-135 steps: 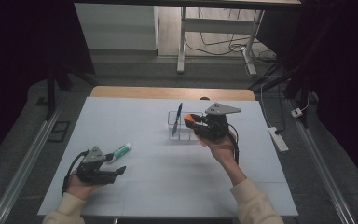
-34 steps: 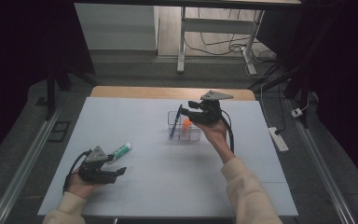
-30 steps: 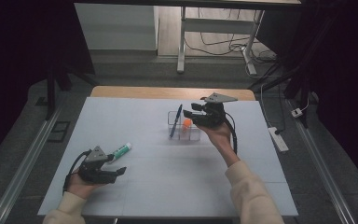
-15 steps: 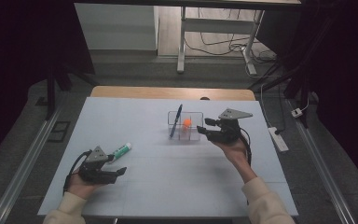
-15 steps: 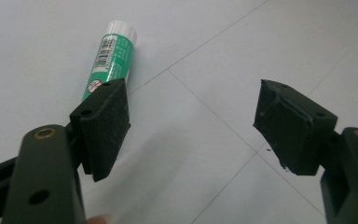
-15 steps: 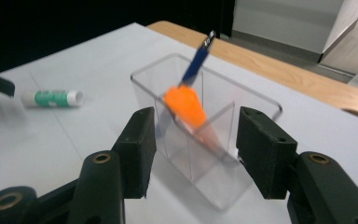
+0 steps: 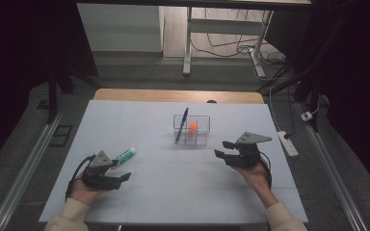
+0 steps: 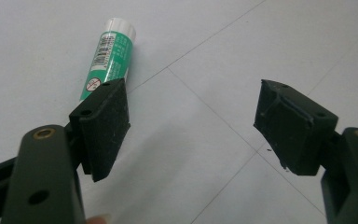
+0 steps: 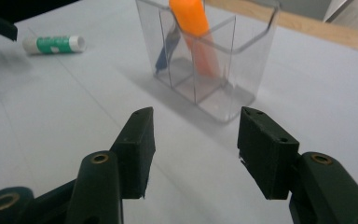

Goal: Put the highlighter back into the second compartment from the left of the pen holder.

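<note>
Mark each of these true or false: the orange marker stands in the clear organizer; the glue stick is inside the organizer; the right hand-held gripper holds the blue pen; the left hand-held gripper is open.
1. The orange marker stands in the clear organizer. True.
2. The glue stick is inside the organizer. False: it lies on the table, near the left hand-held gripper.
3. The right hand-held gripper holds the blue pen. False: its jaws are empty; the pen leans in the organizer.
4. The left hand-held gripper is open. True.
</note>
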### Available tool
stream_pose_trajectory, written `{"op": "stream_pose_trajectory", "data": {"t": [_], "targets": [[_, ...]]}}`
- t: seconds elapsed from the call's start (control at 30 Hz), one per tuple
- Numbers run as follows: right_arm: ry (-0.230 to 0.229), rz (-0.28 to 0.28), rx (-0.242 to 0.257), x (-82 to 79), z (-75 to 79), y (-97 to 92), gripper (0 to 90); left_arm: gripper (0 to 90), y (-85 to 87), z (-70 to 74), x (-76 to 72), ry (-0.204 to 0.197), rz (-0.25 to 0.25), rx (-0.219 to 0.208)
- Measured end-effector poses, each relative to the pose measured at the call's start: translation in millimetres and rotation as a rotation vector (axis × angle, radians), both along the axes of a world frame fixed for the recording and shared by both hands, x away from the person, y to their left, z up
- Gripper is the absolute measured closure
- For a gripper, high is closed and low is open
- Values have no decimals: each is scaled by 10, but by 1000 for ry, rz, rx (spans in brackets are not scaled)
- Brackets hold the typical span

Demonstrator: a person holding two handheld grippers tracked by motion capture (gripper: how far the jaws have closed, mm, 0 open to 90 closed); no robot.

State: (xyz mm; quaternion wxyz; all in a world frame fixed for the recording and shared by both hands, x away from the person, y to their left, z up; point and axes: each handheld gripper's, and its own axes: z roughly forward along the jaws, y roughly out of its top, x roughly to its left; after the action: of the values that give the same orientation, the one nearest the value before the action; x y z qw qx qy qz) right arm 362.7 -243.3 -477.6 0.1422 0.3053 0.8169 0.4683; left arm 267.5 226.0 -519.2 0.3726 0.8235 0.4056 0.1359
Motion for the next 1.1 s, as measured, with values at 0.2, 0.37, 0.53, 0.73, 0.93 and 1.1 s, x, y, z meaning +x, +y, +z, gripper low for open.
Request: {"op": "stream_pose_trajectory", "data": {"t": [0.2,0.37,0.53,0.73,0.93,1.1], "targets": [[21,-16,-19,-90,-114,-150,445,262,-6,-4,3,1,-4,3],[32,-6,-21,-157,-163,-238,438,262,-16,-9,13,3,-6,5],[30,-7,-37,-229,-204,-304,437,263,-7,-10,23,3,-5,0],[37,1,-42,-265,-247,-361,433,264,7,-7,37,-1,-2,-5],[38,-4,-40,-279,-261,-407,431,269,34,12,48,-1,21,-4],[26,0,-62,-303,-266,-418,430,270,64,53,60,-12,37,-5]]}}
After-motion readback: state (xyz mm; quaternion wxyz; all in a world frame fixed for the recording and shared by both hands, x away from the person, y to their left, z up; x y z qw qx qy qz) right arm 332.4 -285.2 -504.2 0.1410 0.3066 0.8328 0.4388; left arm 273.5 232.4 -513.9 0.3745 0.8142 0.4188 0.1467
